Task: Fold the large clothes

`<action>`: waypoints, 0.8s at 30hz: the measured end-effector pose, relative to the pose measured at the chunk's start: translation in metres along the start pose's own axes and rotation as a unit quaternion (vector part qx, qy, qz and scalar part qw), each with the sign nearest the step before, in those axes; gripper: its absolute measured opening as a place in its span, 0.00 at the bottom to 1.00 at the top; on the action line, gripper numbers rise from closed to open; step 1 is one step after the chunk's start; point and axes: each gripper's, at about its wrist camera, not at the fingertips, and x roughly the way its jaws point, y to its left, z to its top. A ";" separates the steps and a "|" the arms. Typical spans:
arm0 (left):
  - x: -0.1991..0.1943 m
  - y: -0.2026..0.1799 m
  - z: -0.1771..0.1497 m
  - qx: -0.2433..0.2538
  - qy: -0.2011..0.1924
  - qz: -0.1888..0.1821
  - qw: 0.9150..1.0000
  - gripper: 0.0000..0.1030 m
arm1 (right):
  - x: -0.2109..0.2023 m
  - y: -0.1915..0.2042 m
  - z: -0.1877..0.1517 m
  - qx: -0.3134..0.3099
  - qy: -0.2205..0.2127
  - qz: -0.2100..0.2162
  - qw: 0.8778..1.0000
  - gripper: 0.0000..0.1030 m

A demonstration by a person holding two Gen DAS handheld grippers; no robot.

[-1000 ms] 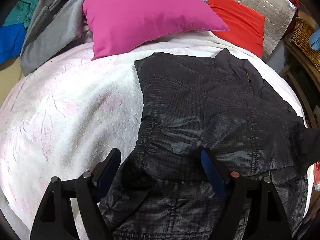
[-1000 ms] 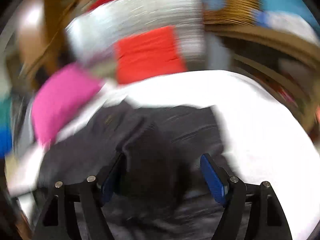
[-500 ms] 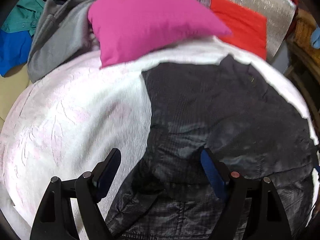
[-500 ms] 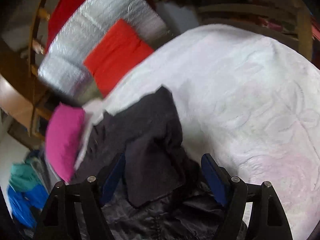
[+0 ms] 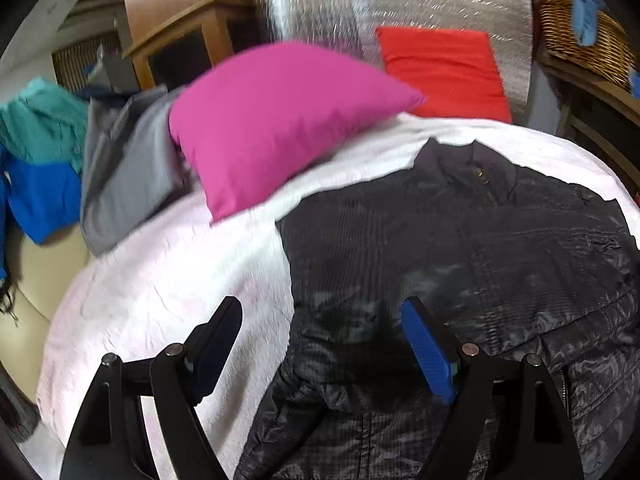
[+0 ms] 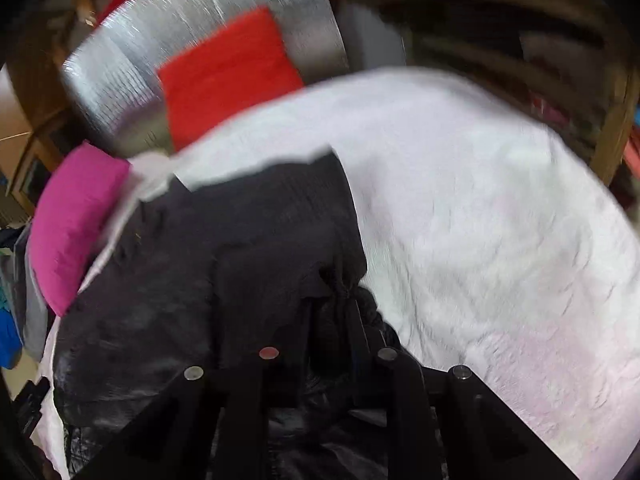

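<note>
A black quilted jacket [image 5: 480,248] lies spread on the white-pink blanket [image 5: 168,280], collar toward the pillows. My left gripper [image 5: 320,308] hovers open above the jacket's left edge near a folded sleeve, with nothing between its blue pads [image 5: 428,352]. In the right wrist view the jacket [image 6: 240,248] is seen from its right side. My right gripper [image 6: 336,292] has its jaws closing tight on a bunched fold of that fabric at the jacket's right edge, and the cloth puckers around the fingertips.
A magenta pillow [image 5: 280,120] and a red cushion [image 5: 444,68] lean against a silver foil panel [image 5: 400,0] at the head. Grey [image 5: 128,176] and teal-blue [image 5: 40,152] garments are heaped at far left. A wicker basket [image 5: 580,40] stands on the right. Bare blanket [image 6: 500,220] lies right of the jacket.
The right gripper has dropped onto the jacket's right edge and shut on its fabric. The left gripper has risen and tilted up, staying open.
</note>
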 end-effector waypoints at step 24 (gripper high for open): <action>-0.023 -0.013 0.000 0.018 -0.052 0.005 0.998 0.80 | 0.002 0.005 0.014 0.000 -0.046 0.017 0.999 0.38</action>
